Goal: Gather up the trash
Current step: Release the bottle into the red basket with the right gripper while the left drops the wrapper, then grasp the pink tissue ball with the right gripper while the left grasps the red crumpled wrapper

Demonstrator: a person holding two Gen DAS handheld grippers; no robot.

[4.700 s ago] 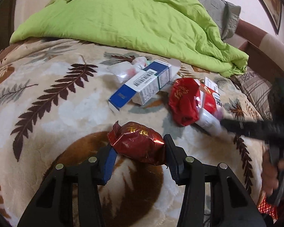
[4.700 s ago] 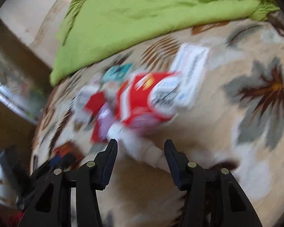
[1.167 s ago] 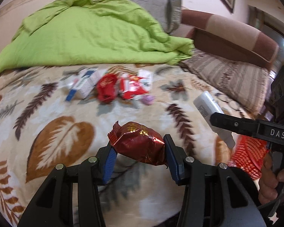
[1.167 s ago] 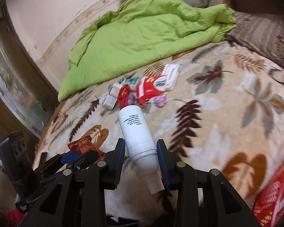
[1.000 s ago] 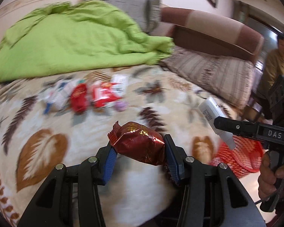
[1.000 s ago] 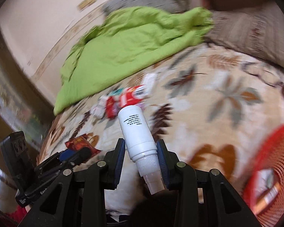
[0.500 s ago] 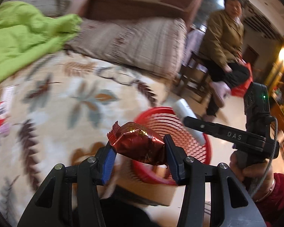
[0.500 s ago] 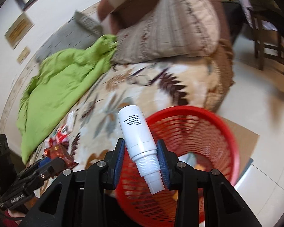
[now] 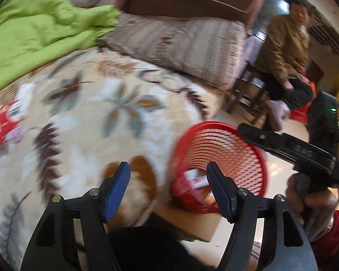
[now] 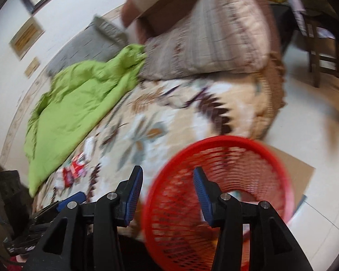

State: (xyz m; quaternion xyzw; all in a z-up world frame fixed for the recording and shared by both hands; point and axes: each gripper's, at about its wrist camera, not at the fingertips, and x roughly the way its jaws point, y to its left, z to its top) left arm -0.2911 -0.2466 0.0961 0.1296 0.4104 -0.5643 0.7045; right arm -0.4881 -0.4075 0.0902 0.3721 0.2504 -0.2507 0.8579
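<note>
Both of my grippers are empty, fingers spread wide. My left gripper (image 9: 168, 171) hangs at the bed's edge, its blue-padded fingers (image 9: 116, 186) well apart with nothing between them. My right gripper (image 10: 168, 178) stands over the near rim of the round red plastic mesh basket (image 10: 271, 155), its pads parted too and bare. From the left wrist camera I see the right gripper's black arm crossing above the basket's far rim, held by a hand (image 9: 309, 199) with a dark red sleeve.

Basket sits on the pale tiled floor just beside the bed, on a flat piece of brown cardboard (image 10: 298, 169). Some white and red packaging (image 9: 195, 178) lies at its bottom; blur keeps me from telling the pieces apart.

Further out, the cream fleece blanket with brown leaf pattern (image 9: 83, 117) covers the bed. A small heap of red and white wrappers (image 10: 75, 169) remains on it, well apart from the basket. Beyond that lies a crumpled lime-green quilt (image 10: 79, 103), then a striped beige cushion (image 10: 214, 36). A person in a tan jacket (image 9: 284, 45) sits on a chair at the back.
</note>
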